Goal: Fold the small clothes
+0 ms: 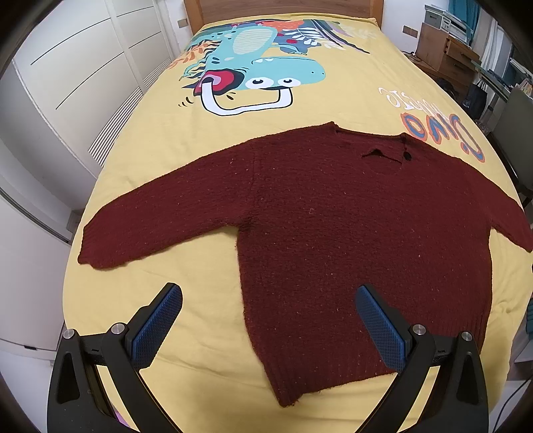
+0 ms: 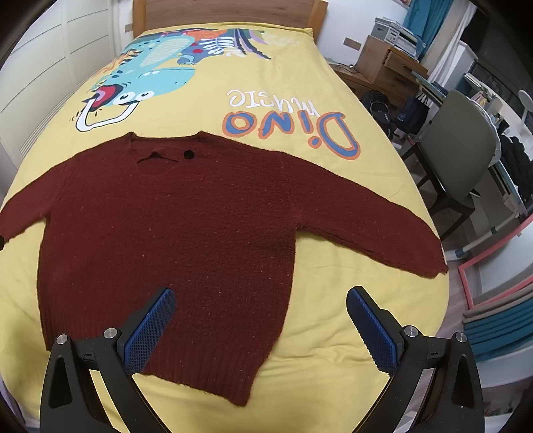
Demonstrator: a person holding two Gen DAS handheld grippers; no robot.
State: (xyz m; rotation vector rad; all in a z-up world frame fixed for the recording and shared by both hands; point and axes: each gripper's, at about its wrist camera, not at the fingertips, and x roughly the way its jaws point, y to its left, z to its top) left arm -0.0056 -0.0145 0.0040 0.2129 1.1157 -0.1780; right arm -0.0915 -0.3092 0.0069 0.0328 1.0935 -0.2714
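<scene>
Writing: the yellow bedspread (image 2: 316,233) carries a printed legend, upside down from both cameras, reading "Dino" (image 2: 293,131) in blue letters edged orange, with "music" (image 2: 263,98) in white beyond it. A cartoon dinosaur print (image 1: 266,70) in teal lies toward the wooden headboard (image 1: 283,8) from the sweater. No brand tag is legible on any garment.

Task item: one dark red knit sweater (image 1: 333,226) lies flat on the bedspread, neckline toward the headboard, ribbed hem toward the cameras, both sleeves spread outward. A dark round button (image 2: 189,154) sits at the neckline. The sweater is unfolded.

Containers: a wooden drawer unit (image 2: 386,66) stands off the bed, beyond the sweater's right sleeve, with a stack of papers or boxes on top; contents cannot be made out. A grey chair (image 2: 456,146) stands beside the bed on that same side.

Grippers: left gripper (image 1: 268,319) hovers over the sweater's hem at its left edge, jaws spread wide, holding nothing. Right gripper (image 2: 260,319) hovers over the hem at its right edge, jaws likewise wide apart, empty. Blue pads (image 2: 150,329) face inward on each.
</scene>
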